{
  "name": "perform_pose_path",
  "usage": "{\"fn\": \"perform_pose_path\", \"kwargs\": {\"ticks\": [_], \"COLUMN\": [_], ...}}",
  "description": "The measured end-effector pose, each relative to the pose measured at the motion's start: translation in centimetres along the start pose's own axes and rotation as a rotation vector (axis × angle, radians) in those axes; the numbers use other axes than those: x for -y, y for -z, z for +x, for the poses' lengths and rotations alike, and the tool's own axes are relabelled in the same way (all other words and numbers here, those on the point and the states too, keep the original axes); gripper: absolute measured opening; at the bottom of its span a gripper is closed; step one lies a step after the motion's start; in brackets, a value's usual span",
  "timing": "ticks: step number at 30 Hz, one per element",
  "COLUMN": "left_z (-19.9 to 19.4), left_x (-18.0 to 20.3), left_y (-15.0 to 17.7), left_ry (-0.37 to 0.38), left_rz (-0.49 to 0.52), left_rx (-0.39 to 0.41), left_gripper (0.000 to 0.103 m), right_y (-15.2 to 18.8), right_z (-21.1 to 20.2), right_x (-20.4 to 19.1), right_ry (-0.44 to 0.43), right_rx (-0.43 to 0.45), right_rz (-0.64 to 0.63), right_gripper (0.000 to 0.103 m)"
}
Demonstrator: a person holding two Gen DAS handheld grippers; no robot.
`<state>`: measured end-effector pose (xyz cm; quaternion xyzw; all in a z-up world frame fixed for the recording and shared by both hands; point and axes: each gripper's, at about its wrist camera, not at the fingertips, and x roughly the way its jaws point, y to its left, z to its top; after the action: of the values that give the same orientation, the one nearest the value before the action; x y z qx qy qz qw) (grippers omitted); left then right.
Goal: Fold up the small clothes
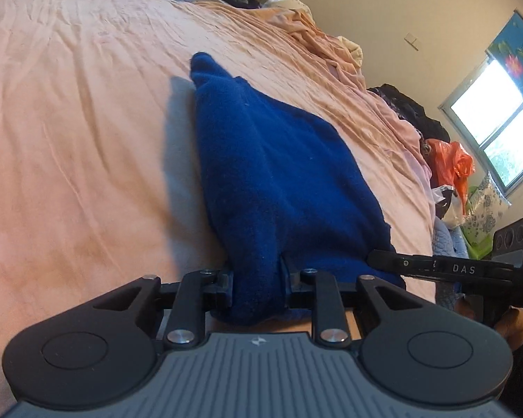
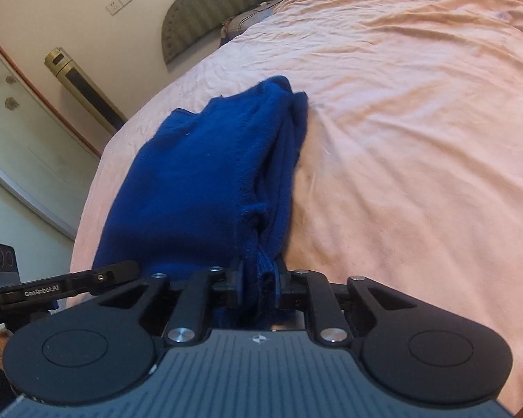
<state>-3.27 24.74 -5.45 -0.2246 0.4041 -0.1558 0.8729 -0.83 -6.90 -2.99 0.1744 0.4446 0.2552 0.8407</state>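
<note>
1. The left gripper (image 1: 258,287) pinches a thick bunch of the blue garment (image 1: 275,160) between its fingers; the right gripper (image 2: 259,284) likewise pinches several stacked layers of the blue garment (image 2: 198,174).
2. To fold well, I judge both grips should move together and level, so the held edge stays taut and lands squarely.
3. Beyond the fingers, the garment stretches forward onto the pink bedsheet (image 1: 69,122), a fuzzy deep-blue knit, already doubled, its far end tapering to a rumpled tip.
</note>
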Motion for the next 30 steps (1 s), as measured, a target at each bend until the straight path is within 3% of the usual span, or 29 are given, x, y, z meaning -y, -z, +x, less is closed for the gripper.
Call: {"fn": "perform_pose_path", "kwargs": {"ticks": [3,5,7,8,10,13,15,18,19,21,22,25,27,28,30], "left_z": [-1.6,-4.5,-6.6,-6.8,-5.5,-1.1,2.6,8.2,9.7,11.8,11.8,11.8,11.7,11.6,11.5], "left_x": [-0.9,-0.2,1.5,2.6,4.5,7.2,8.4,7.7,6.7,4.2,3.3,3.4,3.3,3.3,3.5], "left_y": [-0.5,-1.1,-2.0,-2.6,-4.0,-6.4,-7.6,-9.7,-10.2,-10.6,-10.0,-9.1,-9.2,-9.2,-9.3], "left_ry": [-0.018,-0.085,-0.134,-0.166,-0.195,-0.184,-0.193,-0.241,-0.263,-0.264,-0.246,-0.249,-0.242,-0.239,-0.24], "left_rz": [-0.032,0.019,0.136,0.188,0.287,0.394,0.485,0.495,0.457,0.39,0.392,0.425,0.419,0.417,0.418], "left_rx": [0.006,0.088,0.207,0.256,0.309,0.271,0.231,0.114,0.076,0.023,0.064,0.097,0.095,0.094,0.095], "left_gripper": [0.032,0.034,0.05,0.068,0.072,0.072,0.072,0.072,0.072,0.076,0.076,0.078,0.078,0.078,0.078], "right_y": [0.1,-0.6,-2.0,-3.3,-6.0,-10.3,-12.6,-14.2,-14.0,-13.5,-13.2,-12.8,-12.7,-12.8,-12.7], "right_z": [-1.1,-3.0,-3.9,-3.4,-1.5,3.3,6.6,10.8,12.1,12.1,12.2,11.9,11.3,10.8,9.1], "right_x": [-0.1,-1.3,-2.5,-3.2,-4.6,-5.9,-5.5,-3.7,-2.8,-0.8,0.2,2.6,2.4,1.7,0.0], "right_ry": [0.032,0.062,0.056,0.033,0.001,-0.021,0.026,0.096,0.121,0.096,0.089,-0.005,-0.005,0.014,0.046], "right_rx": [0.054,0.179,0.266,0.271,0.267,0.198,0.156,0.061,0.036,0.075,0.078,0.071,0.067,0.077,0.149], "right_rz": [0.018,-0.021,-0.051,-0.055,-0.064,-0.06,-0.038,0.004,0.021,0.07,0.122,0.21,0.208,0.192,0.135], "right_gripper": [0.043,0.041,0.041,0.041,0.041,0.046,0.048,0.045,0.039,0.024,0.006,0.005,0.006,0.009,0.026]}}
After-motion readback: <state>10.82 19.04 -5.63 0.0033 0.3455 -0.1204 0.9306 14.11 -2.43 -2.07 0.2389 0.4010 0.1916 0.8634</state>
